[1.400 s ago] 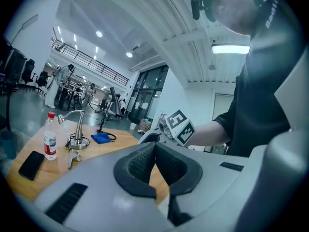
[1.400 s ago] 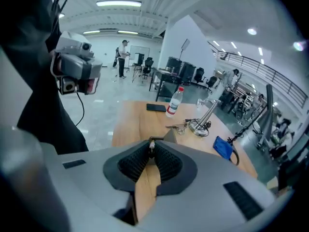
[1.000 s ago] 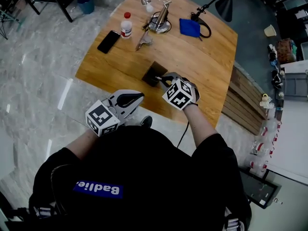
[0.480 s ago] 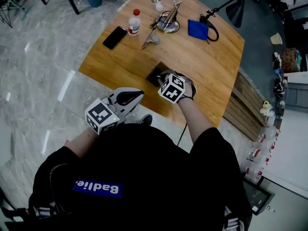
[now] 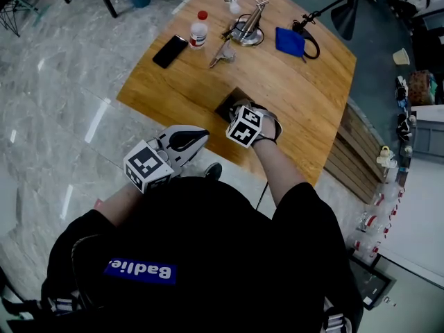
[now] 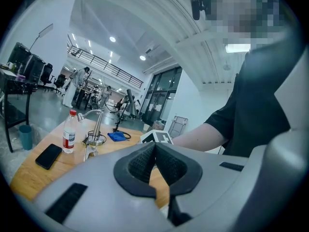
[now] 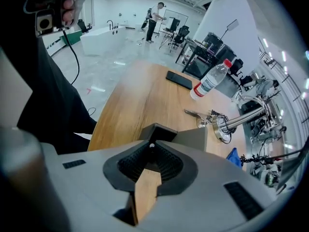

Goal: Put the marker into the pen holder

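Right gripper [image 5: 238,111] has slid a bit farther over the pen holder [image 5: 224,105], near the table's [image 5: 298,89] near edge. Its jaws pinch the marker [image 7: 151,146], which shows end-on just above the holder. Left gripper [image 5: 187,139] hangs off the table, jaws closed on nothing. The next move is likely to lower the marker straight in, then let go.

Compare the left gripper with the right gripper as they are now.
The right gripper has its jaws pinched on the small end of the marker; the left gripper has its jaws closed on nothing. The right gripper sits over the dark pen holder on the table; the left gripper hangs by the table's near edge, close to the person's body. Both are gray with dark ribbed pads.
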### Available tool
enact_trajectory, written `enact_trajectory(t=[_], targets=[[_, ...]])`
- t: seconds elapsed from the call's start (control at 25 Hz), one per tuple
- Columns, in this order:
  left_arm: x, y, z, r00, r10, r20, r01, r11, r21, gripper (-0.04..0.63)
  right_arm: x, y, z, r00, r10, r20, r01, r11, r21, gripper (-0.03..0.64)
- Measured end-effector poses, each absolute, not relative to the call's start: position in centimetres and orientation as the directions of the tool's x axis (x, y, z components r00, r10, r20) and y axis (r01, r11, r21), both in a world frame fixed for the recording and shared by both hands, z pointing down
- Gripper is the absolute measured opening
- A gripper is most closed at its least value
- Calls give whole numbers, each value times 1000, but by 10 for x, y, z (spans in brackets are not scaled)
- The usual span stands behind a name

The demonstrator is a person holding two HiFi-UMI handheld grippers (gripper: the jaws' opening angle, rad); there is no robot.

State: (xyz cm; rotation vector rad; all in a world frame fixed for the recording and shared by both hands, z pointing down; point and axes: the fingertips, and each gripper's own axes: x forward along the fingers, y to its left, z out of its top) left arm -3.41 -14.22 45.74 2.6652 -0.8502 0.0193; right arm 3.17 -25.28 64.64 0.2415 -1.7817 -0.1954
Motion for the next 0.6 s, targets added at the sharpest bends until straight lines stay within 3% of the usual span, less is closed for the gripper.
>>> enact_trajectory(t=[0.24,0.6], targets=[[-34,-136,453,830,-546,110,-551,-775,310,9,29,-247,641,-227,-294,928,-60,956,288,55],[-22,-134,443,863,-494,106,-502,-813,296,9,25,-231,588,-340,-330,881,-168,943,288,66]])
